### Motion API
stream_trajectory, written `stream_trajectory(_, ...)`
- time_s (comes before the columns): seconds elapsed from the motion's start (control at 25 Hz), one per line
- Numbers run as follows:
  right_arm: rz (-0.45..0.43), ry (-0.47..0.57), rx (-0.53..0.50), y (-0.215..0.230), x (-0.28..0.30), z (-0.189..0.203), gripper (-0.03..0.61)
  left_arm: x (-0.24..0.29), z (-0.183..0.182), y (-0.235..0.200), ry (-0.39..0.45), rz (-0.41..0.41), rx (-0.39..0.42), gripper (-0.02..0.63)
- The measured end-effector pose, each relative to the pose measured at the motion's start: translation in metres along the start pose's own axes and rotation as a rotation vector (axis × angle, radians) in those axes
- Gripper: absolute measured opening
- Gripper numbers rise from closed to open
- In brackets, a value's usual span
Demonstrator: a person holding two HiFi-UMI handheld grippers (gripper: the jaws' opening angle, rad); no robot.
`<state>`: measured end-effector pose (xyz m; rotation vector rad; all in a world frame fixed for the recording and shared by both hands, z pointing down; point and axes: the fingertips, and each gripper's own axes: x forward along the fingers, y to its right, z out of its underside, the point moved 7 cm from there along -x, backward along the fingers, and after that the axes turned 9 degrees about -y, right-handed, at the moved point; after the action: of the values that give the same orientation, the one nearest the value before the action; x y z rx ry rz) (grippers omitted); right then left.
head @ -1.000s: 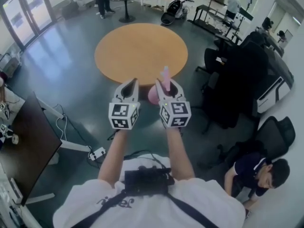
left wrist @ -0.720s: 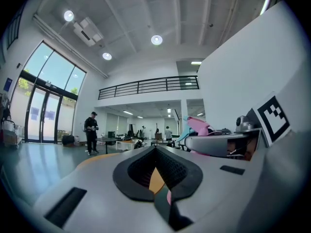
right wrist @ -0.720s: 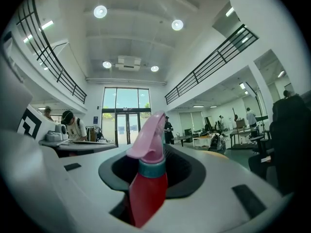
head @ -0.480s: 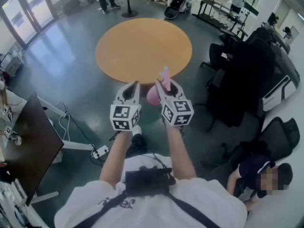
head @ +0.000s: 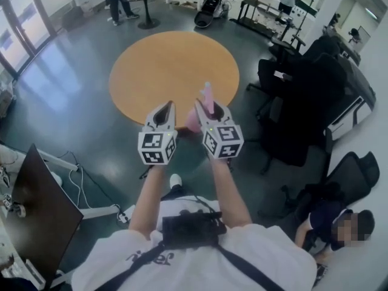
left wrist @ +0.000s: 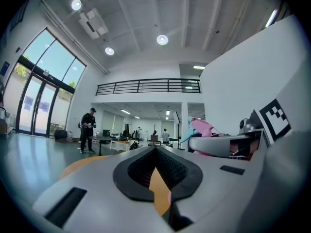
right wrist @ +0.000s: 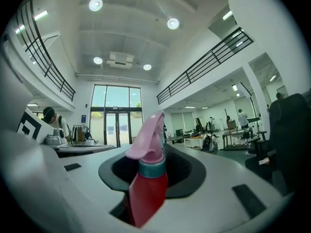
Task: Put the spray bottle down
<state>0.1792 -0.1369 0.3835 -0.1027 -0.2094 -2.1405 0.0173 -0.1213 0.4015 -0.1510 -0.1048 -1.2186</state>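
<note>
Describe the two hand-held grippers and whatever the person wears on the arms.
The left hand-held gripper and the right hand-held gripper are matching pale grey shells that taper to two jaws, lined inside with black ribbed pads. Each carries a white cube printed with black square markers. The person wears a white short-sleeved T-shirt, and a black device is strapped across the chest.

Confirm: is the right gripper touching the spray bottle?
Touching. The right gripper view shows the spray bottle upright between the jaws of the right gripper, its red body clamped on both sides.
</note>
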Motion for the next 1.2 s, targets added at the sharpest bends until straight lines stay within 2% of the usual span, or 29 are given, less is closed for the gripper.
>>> stream_trajectory(0.24,0.024,0.012,-0.027,-0.008,0.071,-0.016,0.153,0.046,-0.021,-0.056,0.010,0.016,0.013,0.011)
stream_trajectory(0.48,0.065,0.019,-0.017,-0.014,0.112,-0.009,0.153,0.066,-0.011,-0.090,0.008,0.050,0.006,0.011)
stream_trajectory(0.64,0.076,-0.012,-0.032,-0.022,0.132,0.000,0.153,0.072,-0.004,-0.108,-0.001,0.066,-0.010,0.011)
stream_trajectory(0.88,0.109,0.015,-0.062,-0.019,0.156,-0.022,0.153,0.081,-0.007,-0.121,0.002,0.086,-0.008,0.011)
stream_trajectory(1.2,0.069,-0.038,-0.085,-0.039,0.194,-0.008,0.155,0.087,0.003,-0.158,-0.008,0.075,-0.048,0.011)
